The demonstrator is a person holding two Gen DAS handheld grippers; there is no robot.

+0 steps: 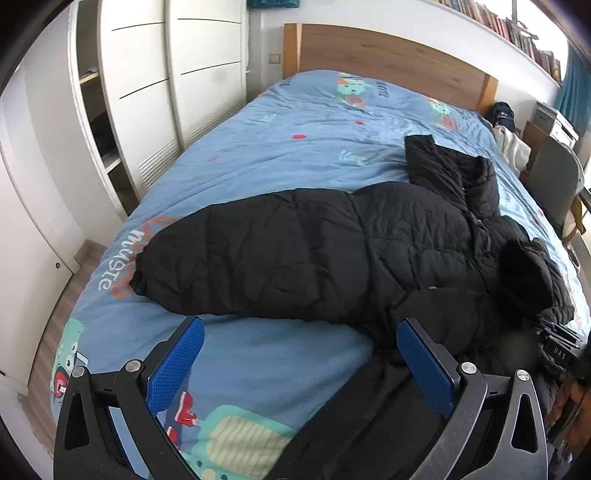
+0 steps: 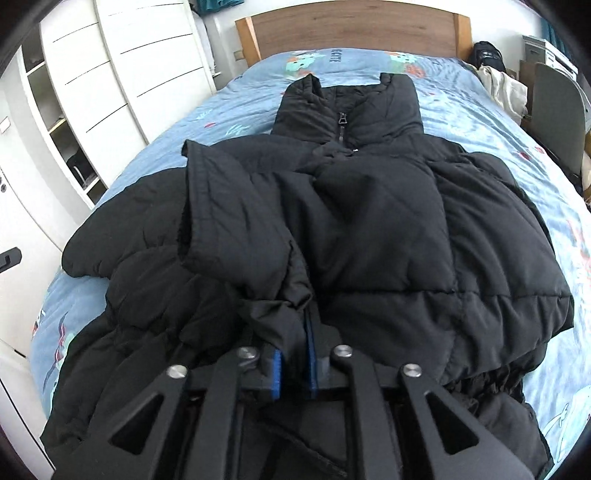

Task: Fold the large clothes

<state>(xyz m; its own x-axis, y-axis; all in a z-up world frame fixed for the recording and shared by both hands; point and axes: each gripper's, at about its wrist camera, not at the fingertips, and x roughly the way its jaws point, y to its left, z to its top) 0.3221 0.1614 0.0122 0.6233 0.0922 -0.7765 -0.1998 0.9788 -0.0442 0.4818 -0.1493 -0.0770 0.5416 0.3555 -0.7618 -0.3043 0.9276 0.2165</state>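
White wardrobe doors [image 1: 147, 92] are seen along the left of the room, and a wooden headboard [image 2: 354, 33] closes off the far end of a bed [image 1: 288, 129] covered by a blue quilt printed with cartoon figures. A black puffer jacket [image 2: 369, 221] is spread on the quilt, with its collar [image 2: 347, 107] turned toward the headboard and its zip pull [image 2: 341, 120] shown closed at the neck. One sleeve [image 2: 229, 210] is folded inward across the chest, its cuff lying near the jacket's left shoulder as the right wrist view frames it. The right tongs [image 2: 293, 365] are seen low over the jacket's lower front, their blue pads [image 2: 276, 373] parted only by a narrow gap, with a fold of the black sleeve fabric lying between them; whether the pads press on that fabric cannot be told. In the left wrist view the other sleeve [image 1: 240, 251] is stretched out sideways across the quilt toward the wardrobe. The left tongs [image 1: 299, 362] are held released, spread wide above the near edge of the bed, nothing being gripped: bare quilt is framed beside the left pad [image 1: 177, 365], while the jacket's edge lies under the right one. A grey chair [image 2: 554, 114] and a pale bag [image 2: 502, 88] are seen beside the bed at the right, and a shelf of books [image 1: 517, 33] is mounted high on the far wall.
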